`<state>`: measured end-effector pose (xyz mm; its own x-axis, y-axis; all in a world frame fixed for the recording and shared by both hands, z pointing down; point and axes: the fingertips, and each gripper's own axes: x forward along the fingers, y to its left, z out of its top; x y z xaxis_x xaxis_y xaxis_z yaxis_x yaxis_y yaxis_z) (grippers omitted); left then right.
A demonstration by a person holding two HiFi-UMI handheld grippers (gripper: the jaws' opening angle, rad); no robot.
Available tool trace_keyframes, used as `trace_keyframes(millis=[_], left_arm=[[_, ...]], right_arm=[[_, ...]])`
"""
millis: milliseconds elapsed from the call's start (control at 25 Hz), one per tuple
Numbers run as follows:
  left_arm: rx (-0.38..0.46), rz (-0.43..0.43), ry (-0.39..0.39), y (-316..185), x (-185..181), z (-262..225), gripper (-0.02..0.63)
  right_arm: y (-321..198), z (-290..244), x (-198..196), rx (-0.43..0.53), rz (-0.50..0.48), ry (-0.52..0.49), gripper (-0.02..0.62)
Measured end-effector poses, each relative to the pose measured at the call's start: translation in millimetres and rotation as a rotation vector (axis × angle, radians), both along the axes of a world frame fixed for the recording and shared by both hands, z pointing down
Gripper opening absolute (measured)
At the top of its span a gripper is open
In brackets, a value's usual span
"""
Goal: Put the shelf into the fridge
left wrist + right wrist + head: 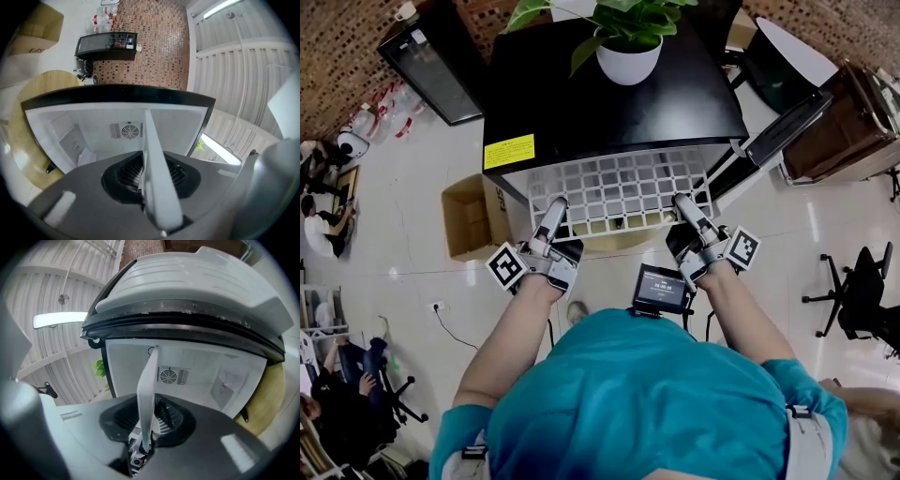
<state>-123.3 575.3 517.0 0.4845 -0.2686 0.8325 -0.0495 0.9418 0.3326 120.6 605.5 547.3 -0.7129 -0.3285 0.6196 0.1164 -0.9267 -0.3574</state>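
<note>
A white grid shelf (619, 192) sticks out of the open front of a black mini fridge (609, 103), its far part inside. My left gripper (555, 208) grips the shelf's near left edge, and the right gripper (682, 202) is at the near right edge. In the left gripper view the shelf (157, 173) runs edge-on between the jaws of the left gripper (154, 192), which are shut on it. In the right gripper view the shelf (147, 399) stands between the jaws of the right gripper (145, 439) with a small gap beside it. The white fridge interior (206, 371) lies straight ahead.
A potted plant (628, 47) stands on the fridge top. The fridge door (783, 127) hangs open to the right. The fridge rests on a round wooden table (28, 117). A cardboard box (469, 216) is on the floor at left, and an office chair (862, 291) stands at right.
</note>
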Motion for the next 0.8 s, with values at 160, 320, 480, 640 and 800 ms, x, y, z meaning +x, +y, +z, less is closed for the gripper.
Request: trace_keyframes(millis=[160, 320, 480, 640, 800], left_arm=[[-0.029, 0.141, 0.091, 13, 32, -16, 0.011], [-0.05, 0.192, 0.09, 19, 33, -9, 0.028], [-0.064, 0.21, 0.078, 16, 28, 4, 0.028], [-0.086, 0.229, 0.062, 16, 22, 21, 0.028], [-0.108, 0.222, 0.027, 13, 17, 39, 0.032]], right_arm=[[3, 5, -2, -0.017, -0.068, -0.008, 0.029], [2, 9, -3, -0.023, -0.056, -0.005, 0.028], [-2, 25, -6, -0.023, -0.058, 0.01, 0.039], [-5, 42, -9, -0.019, -0.062, 0.044, 0.044], [-9, 59, -12, -0.025, -0.052, 0.101, 0.048]])
